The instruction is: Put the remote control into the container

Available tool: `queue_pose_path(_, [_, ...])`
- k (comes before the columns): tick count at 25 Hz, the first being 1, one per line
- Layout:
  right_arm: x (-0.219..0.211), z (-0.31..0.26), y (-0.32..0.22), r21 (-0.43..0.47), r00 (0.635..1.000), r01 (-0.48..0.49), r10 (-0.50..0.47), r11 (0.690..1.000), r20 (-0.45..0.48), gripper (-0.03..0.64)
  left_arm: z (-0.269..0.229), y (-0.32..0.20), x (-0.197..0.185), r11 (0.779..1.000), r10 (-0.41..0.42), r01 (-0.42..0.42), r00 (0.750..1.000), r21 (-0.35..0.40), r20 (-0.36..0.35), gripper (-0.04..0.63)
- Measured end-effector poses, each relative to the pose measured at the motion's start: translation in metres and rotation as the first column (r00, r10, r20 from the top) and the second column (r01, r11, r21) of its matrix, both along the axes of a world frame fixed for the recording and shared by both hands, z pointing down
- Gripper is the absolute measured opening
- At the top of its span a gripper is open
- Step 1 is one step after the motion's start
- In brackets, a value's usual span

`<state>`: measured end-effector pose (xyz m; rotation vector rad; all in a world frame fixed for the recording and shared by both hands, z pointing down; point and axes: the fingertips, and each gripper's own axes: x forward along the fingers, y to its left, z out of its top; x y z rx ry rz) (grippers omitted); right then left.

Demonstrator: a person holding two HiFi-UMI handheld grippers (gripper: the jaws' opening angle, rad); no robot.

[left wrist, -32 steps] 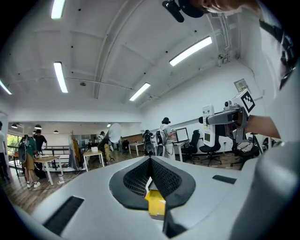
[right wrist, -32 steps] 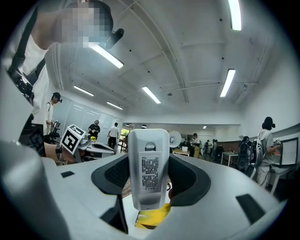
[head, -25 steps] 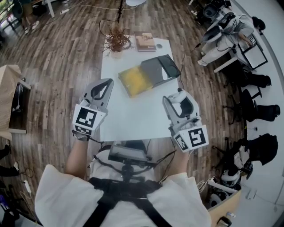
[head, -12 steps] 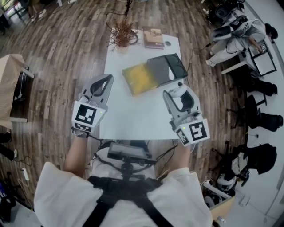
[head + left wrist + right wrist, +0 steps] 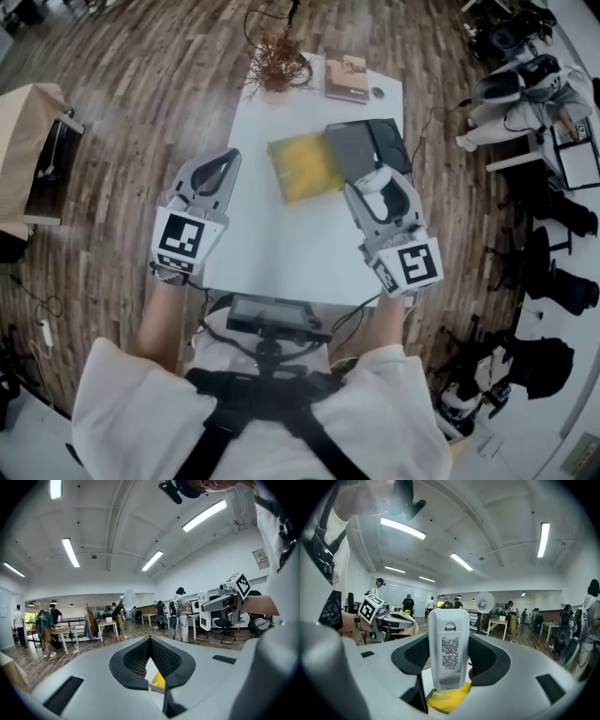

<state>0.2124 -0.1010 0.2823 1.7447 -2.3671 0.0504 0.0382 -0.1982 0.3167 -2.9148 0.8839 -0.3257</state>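
A white remote control (image 5: 449,634) stands upright in my right gripper (image 5: 450,654), its labelled back facing the camera, and the jaws are shut on its sides. In the head view that right gripper (image 5: 373,184) hovers over the white table (image 5: 281,234), just short of the yellow container (image 5: 305,167) and its dark open lid (image 5: 367,148). The remote (image 5: 377,182) shows as a white tip between the fingers. My left gripper (image 5: 227,159) hangs over the table's left edge, shut on nothing. In the left gripper view its jaw tips (image 5: 150,640) meet, with the yellow container (image 5: 158,681) showing below them.
At the table's far end lie a bunch of dried twigs (image 5: 279,66), a brown book (image 5: 347,77) and a small round object (image 5: 377,92). A beige cabinet (image 5: 33,159) stands on the wood floor at left. Desks, chairs and a seated person (image 5: 525,84) are at right.
Both grippers sit closer to the container than a second ago, the right one now almost at its near edge. The remote stays held and the left gripper stays shut.
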Motion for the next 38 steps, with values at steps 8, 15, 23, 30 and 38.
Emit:
queue_pose_path(8, [0.014,0.037,-0.037,-0.082,0.997,0.083,-0.082,0.993,0.008,0.250,0.018,-0.019,0.008,0.997,-0.071,0.072,0.997,-0.034,0.022,0.011])
queue_pose_path(15, [0.016,0.071,-0.068,-0.147,0.988,0.151,-0.150,0.977,0.024,0.250,0.036,-0.031,0.005,0.988,-0.134,0.137,0.990,-0.071,0.048,0.011])
queue_pose_path(23, [0.017,0.118,-0.092,-0.242,0.981,0.193,-0.191,0.951,0.030,0.250,0.057,-0.042,0.007,0.979,-0.164,0.172,0.983,-0.106,0.076,0.011])
queue_pose_path(30, [0.012,0.157,-0.104,-0.321,0.975,0.216,-0.221,0.922,0.022,0.250,0.078,-0.049,0.006,0.970,-0.191,0.202,0.977,-0.135,0.096,0.011])
queue_pose_path(38, [0.016,0.184,-0.119,-0.380,0.970,0.236,-0.239,0.894,0.039,0.250,0.095,-0.055,0.014,0.963,-0.192,0.210,0.974,-0.167,0.119,0.011])
